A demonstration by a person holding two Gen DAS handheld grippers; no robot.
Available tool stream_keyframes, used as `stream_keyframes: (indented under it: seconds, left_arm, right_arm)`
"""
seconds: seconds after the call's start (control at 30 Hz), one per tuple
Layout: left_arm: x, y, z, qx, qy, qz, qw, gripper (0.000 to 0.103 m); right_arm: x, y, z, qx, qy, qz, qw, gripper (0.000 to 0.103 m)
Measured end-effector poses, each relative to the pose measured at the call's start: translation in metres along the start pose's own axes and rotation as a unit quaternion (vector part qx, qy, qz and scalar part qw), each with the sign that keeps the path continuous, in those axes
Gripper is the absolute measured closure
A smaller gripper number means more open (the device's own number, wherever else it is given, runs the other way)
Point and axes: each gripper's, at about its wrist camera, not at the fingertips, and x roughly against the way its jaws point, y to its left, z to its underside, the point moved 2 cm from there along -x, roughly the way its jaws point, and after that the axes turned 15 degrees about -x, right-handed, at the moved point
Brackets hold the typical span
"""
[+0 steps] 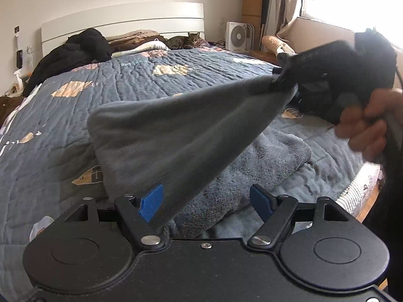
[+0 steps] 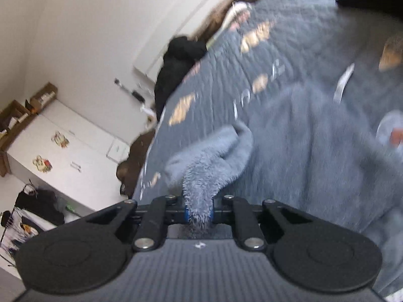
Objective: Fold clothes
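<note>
Our right gripper (image 2: pixel 199 211) pinches the grey fleece garment (image 1: pixel 176 136), lifting it taut above our spread-jawed left gripper (image 1: pixel 205 202); folding looks midway.

The left wrist camera sits low and level at the foot of the bed (image 1: pixel 105 95), facing its headboard (image 1: pixel 121 22) at 12 o'clock. The right wrist camera, rolled sideways, looks down closely on the same quilted bed (image 2: pixel 289 95); the headboard (image 2: pixel 161 50) lies toward 11 o'clock.
</note>
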Motion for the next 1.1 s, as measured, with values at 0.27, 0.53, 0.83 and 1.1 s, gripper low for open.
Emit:
stream_keyframes:
  seconds: [0.27,0.53,0.83,1.1]
  left_arm:
    - [-0.009,-0.012,-0.005,-0.009,-0.004,0.013,0.9999,0.026]
    - [-0.028,-0.029,-0.008,-0.104,0.020,-0.056,0.9928,0.026]
    - [-0.052,-0.057,0.008,-0.291,0.053,-0.092,0.9506,0.026]
    - [-0.085,-0.078,0.028,-0.440,0.079,-0.128,0.8852,0.030]
  right_arm:
    - [0.036,-0.051,-0.041,-0.013,-0.071,0.079,0.994,0.090]
    - [0.006,-0.111,-0.037,-0.024,-0.045,0.173,0.984,0.087]
    - [0.014,-0.109,-0.040,-0.048,-0.056,0.131,0.989,0.086]
    - [0.017,-0.105,-0.044,-0.059,-0.055,0.111,0.991,0.086]
